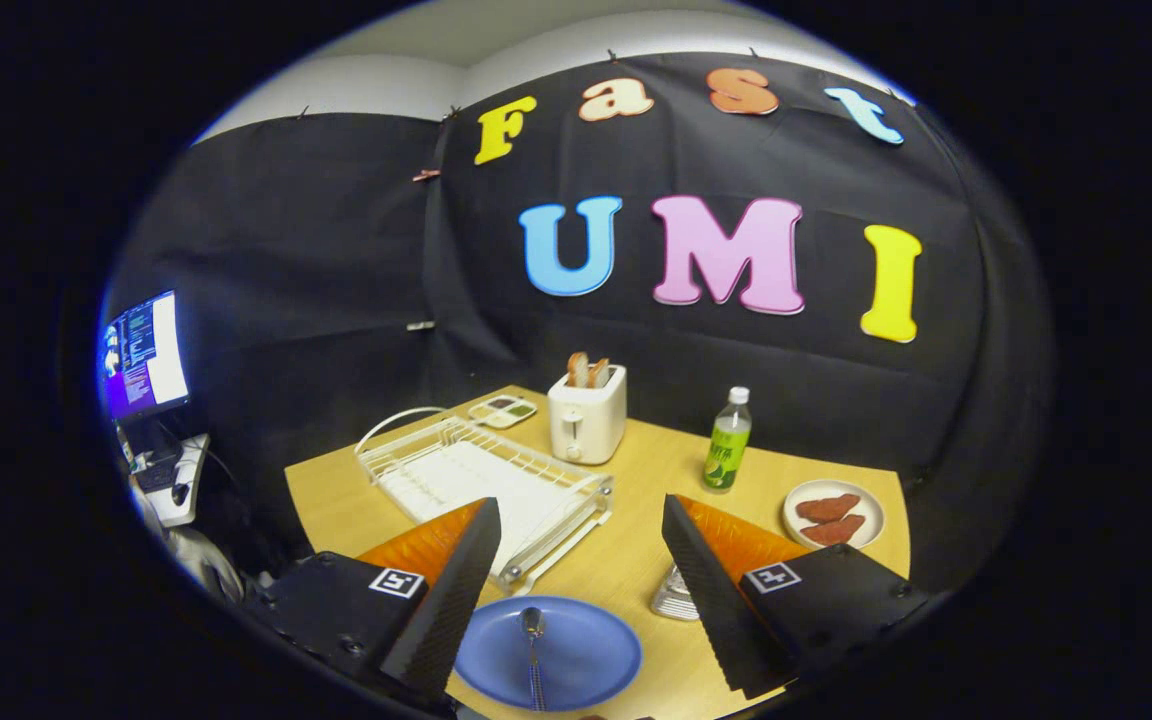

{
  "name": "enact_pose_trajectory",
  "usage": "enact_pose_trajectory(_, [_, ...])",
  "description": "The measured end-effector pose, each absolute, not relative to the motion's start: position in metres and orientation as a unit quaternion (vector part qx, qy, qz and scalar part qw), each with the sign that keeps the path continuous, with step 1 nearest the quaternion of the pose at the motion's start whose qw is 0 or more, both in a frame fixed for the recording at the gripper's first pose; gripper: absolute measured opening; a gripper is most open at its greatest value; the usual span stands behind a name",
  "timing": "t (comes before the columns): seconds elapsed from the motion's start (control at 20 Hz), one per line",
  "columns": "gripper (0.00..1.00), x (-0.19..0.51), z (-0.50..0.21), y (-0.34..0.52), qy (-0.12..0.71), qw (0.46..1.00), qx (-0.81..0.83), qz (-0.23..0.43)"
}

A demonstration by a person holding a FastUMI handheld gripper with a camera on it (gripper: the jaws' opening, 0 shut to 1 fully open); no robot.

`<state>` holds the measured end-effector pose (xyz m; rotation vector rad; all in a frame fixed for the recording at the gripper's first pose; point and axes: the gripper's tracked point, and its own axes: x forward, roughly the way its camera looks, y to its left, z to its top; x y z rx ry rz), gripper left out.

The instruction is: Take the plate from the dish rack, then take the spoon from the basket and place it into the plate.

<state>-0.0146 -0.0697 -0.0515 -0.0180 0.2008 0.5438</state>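
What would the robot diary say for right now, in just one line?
gripper: open, holding nothing | spoon: lying in blue plate between fingers | dish rack: beyond plate | task: looks done

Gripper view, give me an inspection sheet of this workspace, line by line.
Surface: wooden table, bare patches between items.
Job's things: spoon lies in the blue plate, between the fingers; white dish rack holds no plate; metal basket partly hidden behind one finger.
Clutter: toaster with bread, green bottle, small plate of reddish food, small tray behind the rack.
Grippers: gripper open, holding nothing.
Cables: some near the monitor, unclear.
Surroundings: black cloth wall.
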Motion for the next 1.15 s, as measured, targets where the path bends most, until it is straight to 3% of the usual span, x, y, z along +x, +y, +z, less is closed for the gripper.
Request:
enact_pose_trajectory(0.3, [0.99,-0.018,0.028,-0.117,0.037,0.992,0.032,0.118])
enact_pose_trajectory(0.55, [1.00,-0.043,0.051,-0.146,0.006,0.998,0.066,-0.002])
enact_pose_trajectory(0.85, [0.99,-0.072,0.037,-0.156,0.022,0.994,0.074,-0.081])
enact_pose_trajectory(1.15, [0.99,-0.082,0.037,-0.134,0.025,0.992,0.070,-0.099])
